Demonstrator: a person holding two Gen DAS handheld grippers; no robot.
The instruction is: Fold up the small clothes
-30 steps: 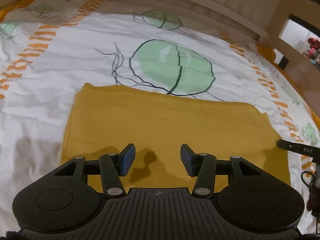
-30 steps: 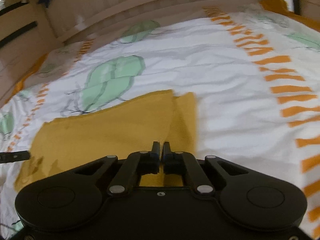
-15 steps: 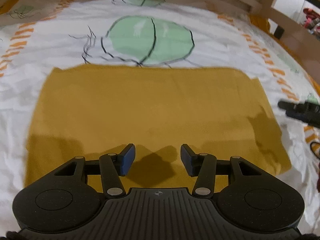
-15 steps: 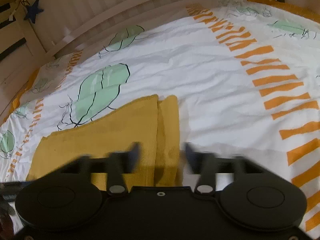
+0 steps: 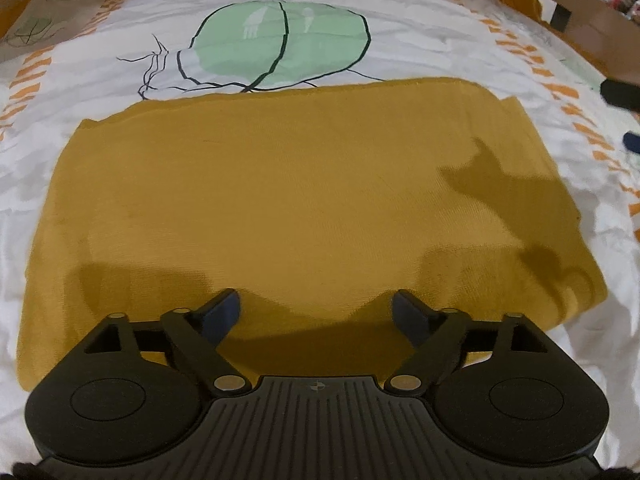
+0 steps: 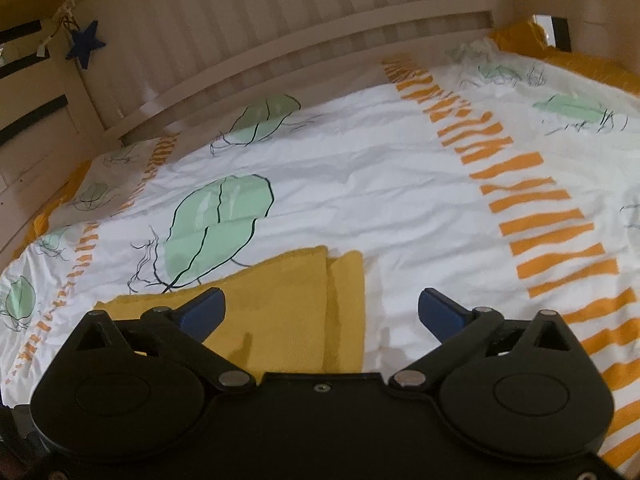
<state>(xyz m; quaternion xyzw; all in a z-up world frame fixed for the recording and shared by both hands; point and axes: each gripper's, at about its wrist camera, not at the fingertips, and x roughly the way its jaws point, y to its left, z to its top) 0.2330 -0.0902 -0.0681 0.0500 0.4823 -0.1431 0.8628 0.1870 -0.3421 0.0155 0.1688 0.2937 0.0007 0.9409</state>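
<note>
The left gripper points steeply down at the near edge of the folded yellow cloth. Its jaws have just been opening and now stand wide apart, with nothing pinched between them; only the cloth's surface shows in the gap below, and whether the blue pads touch the fabric cannot be told. The gripper's shadow falls on the near strip of the cloth, just ahead of the fingers.

The right gripper tilts down less steeply and sits over the right end of the cloth. Its jaws have also just been opening and are now spread to their widest, holding nothing. The left pad is over the yellow fabric, the right pad over bare white bedding, and the cloth's right edge lies between them.

The cloth lies flat on the bed sheet, a broad rectangle stretching left to right, with a narrower under-layer peeking out along its right side. From the left wrist view, a tip of the right gripper shows dark at the far right, beyond the cloth's corner.

The sheet is white with green leaf shapes and orange stripes. A wooden slatted bed rail runs along the far side, with a dark blue star hanging at its left.
</note>
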